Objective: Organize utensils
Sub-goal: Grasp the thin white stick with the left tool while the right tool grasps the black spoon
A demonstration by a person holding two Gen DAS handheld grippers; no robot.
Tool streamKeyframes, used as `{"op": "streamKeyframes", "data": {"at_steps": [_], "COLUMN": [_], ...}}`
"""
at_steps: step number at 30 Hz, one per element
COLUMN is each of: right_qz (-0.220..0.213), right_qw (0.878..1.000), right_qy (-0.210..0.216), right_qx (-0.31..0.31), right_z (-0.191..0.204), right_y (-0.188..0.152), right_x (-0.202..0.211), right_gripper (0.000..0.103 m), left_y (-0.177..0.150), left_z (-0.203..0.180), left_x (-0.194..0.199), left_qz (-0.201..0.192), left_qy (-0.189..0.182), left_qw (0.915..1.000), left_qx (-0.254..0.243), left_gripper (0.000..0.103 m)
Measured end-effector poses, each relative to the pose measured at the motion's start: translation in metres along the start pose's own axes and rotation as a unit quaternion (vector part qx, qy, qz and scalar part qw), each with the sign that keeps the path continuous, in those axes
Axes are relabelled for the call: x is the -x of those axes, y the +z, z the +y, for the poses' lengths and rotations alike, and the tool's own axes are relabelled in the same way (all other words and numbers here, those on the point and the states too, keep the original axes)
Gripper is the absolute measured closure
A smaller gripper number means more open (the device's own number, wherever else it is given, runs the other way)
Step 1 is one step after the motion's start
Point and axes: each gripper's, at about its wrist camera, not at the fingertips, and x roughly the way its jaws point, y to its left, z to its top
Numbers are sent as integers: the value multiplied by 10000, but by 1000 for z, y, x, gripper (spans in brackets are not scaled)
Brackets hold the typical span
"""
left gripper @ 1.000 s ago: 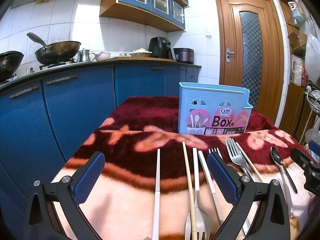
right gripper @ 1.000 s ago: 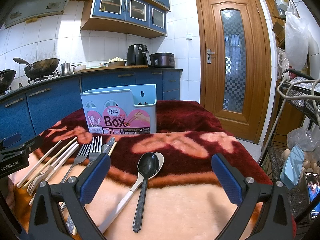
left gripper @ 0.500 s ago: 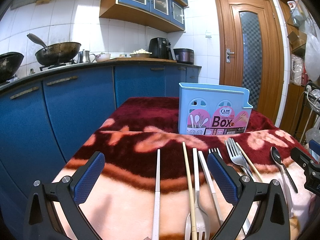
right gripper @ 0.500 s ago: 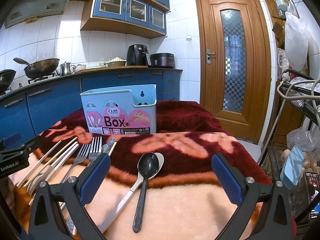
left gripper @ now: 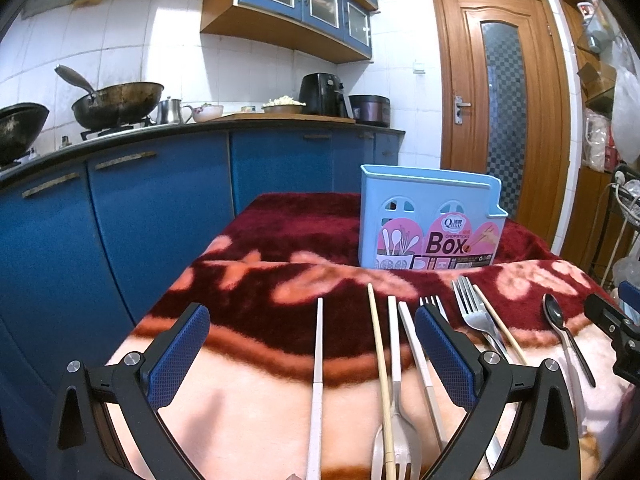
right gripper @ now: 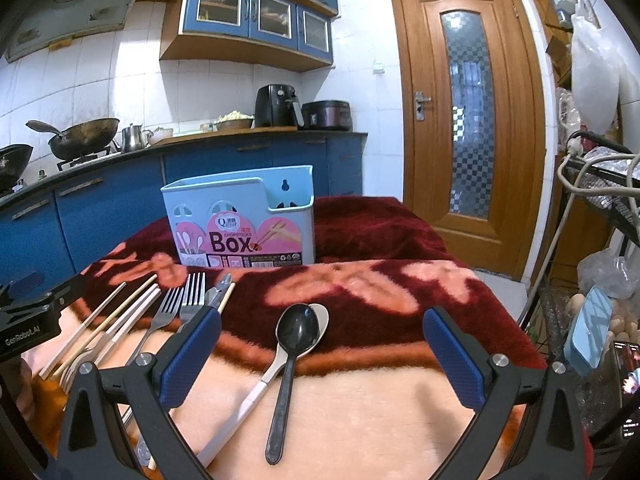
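Observation:
A light blue utensil box point(left gripper: 430, 220) point(right gripper: 240, 220) with a pink "Box" label stands upright on the blanket-covered table. In front of it lie chopsticks point(left gripper: 318, 368) point(right gripper: 100, 328), forks point(left gripper: 474, 320) point(right gripper: 192, 292), a black spoon point(right gripper: 290, 356) point(left gripper: 560, 324) and a white spoon point(right gripper: 256, 392) under it. My left gripper point(left gripper: 312, 352) is open above the pale chopsticks, its jaws wide apart. My right gripper point(right gripper: 322, 352) is open too, straddling the two spoons. Neither holds anything.
The table wears a red and peach blanket point(left gripper: 280, 280) point(right gripper: 380, 292). Blue kitchen cabinets point(left gripper: 160, 208) with woks stand to the left. A wooden door point(right gripper: 468, 120) is behind. A wire rack point(right gripper: 600, 240) with bags crowds the right edge.

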Motion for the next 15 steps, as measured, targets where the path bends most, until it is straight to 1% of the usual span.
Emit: {"op": "streamKeyframes", "data": {"at_steps": [2, 5, 9, 12, 15], "right_qz": [77, 327, 848, 1334, 1701], "right_qw": [9999, 9992, 9957, 9900, 9839], "right_qy": [66, 239, 376, 450, 546], "right_qx": [-7, -24, 45, 101, 114], "right_z": [0, -3, -5, -6, -8], "right_y": [0, 6, 15, 19, 20], "right_x": [1, -1, -9, -16, -20], "right_gripper": [0, 0, 0, 0, 1], "left_y": [2, 8, 20, 28, 36], "left_z": [2, 6, 11, 13, 14], "left_x": [-1, 0, -1, -1, -6], "left_qz": [50, 137, 321, 465, 715], "left_qy": [-35, -67, -151, -223, -261], "left_qw": [10000, 9999, 9993, 9986, 9966], "left_qx": [22, 5, -68, -141, -304], "left_gripper": [1, 1, 1, 1, 1]}}
